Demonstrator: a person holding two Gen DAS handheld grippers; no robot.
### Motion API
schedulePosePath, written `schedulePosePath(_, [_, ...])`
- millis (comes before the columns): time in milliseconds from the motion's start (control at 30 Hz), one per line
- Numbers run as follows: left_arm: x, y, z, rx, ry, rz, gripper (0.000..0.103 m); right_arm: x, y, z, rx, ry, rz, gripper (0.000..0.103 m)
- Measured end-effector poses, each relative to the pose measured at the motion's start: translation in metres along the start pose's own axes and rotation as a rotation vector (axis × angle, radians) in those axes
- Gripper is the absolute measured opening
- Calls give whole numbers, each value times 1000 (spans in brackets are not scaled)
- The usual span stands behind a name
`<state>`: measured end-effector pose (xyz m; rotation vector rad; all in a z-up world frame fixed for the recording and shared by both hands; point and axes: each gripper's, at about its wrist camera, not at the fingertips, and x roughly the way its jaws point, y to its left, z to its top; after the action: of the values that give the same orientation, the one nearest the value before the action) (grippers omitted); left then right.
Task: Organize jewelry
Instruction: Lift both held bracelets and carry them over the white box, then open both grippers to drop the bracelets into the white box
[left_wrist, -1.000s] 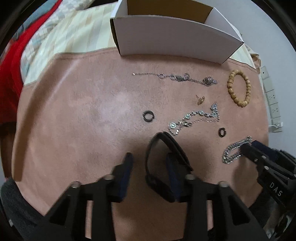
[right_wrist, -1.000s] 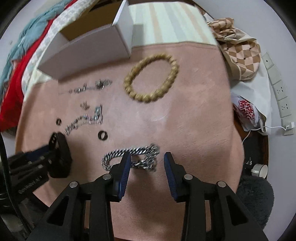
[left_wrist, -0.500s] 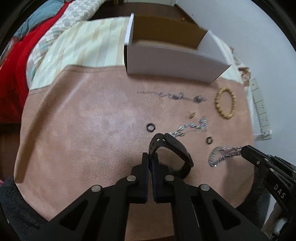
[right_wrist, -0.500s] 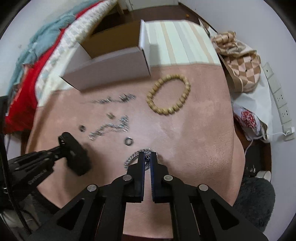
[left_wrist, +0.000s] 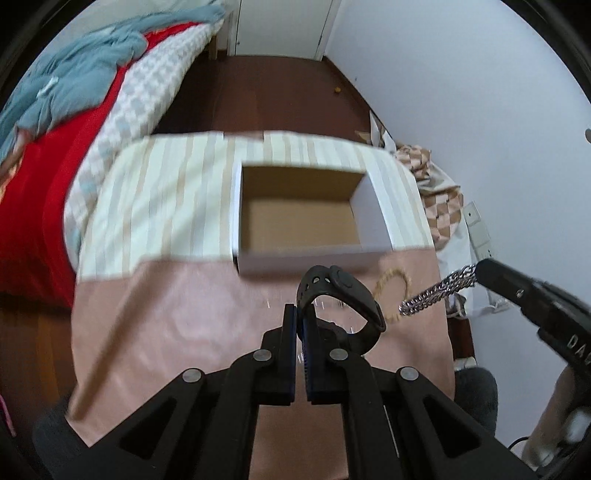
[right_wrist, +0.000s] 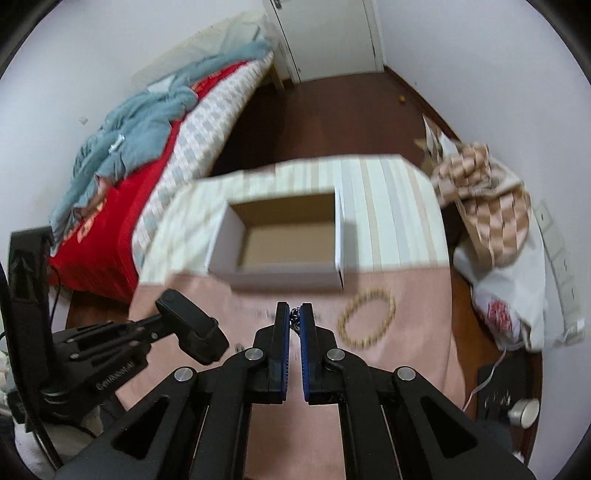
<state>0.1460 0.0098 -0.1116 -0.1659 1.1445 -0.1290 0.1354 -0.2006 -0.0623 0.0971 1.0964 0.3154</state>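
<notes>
My left gripper (left_wrist: 301, 314) is shut on a black wristband (left_wrist: 343, 291) and holds it in the air above the pink mat (left_wrist: 166, 321), just in front of the open white cardboard box (left_wrist: 299, 218). My right gripper (right_wrist: 294, 312) is shut on a silver chain (left_wrist: 436, 291), which hangs from its tip at the right in the left wrist view; only a few links (right_wrist: 294, 321) show between its fingers. The box (right_wrist: 284, 240) looks empty. A wooden bead bracelet (right_wrist: 367, 323) lies on the mat (right_wrist: 406, 354) to the right of the box's front.
Small silver pieces lie blurred on the mat near the box front (right_wrist: 258, 314). A striped cloth (left_wrist: 166, 206) lies under the box. A bed with red and blue covers (left_wrist: 55, 122) is at the left. A checked bag (right_wrist: 487, 206) and wall sockets (right_wrist: 561, 258) are at the right.
Both grippers have risen from the mat and moved toward the box, the left carrying the black wristband, the right carrying the silver chain. A second ago both were open.
</notes>
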Motion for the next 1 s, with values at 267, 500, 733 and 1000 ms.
schedulePosePath(267, [34,19,70,8,8,29,1,34,7,74,-17,8,25,5])
schedulePosePath(500, [86,37,103,-17,97,17,1,102,2,110,-5,102,42,5])
schedulePosePath(733, [119,47,112,-91,228,-41,9,153,-10,120,46,216,127,7])
schedulePosePath(1000, [113,38,117,-64,182,3,72,152,-20,119,20,207,74,36])
